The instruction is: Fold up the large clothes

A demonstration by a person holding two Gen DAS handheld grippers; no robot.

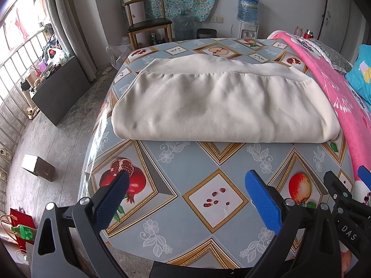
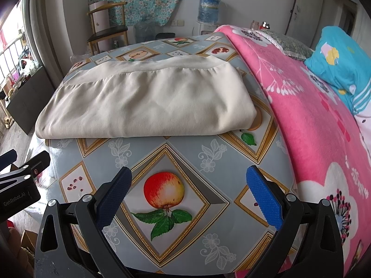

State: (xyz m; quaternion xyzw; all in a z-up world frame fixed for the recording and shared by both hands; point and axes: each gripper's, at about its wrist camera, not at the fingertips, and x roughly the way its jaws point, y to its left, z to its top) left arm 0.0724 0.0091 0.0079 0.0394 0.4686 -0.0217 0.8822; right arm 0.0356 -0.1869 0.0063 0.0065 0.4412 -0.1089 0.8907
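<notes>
Left wrist view: the cream garment (image 1: 215,106) lies folded on the table (image 1: 197,173), its long axis running left to right, folded edge toward the camera. The left tongs (image 1: 186,199) hang wide open, empty, well short of it.

Right wrist view: the garment (image 2: 143,106) lies crosswise too, beside a pink blanket (image 2: 313,127). The right tongs (image 2: 189,197) gape, empty.

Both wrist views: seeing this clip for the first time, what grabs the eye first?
A cream folded garment lies flat across the far half of the fruit-print tablecloth, its near edge a neat fold. Along the table's right side runs a bright pink floral blanket, with a blue pillow beyond it. Both the left gripper and the right gripper hover open over bare cloth, short of the garment.
</notes>
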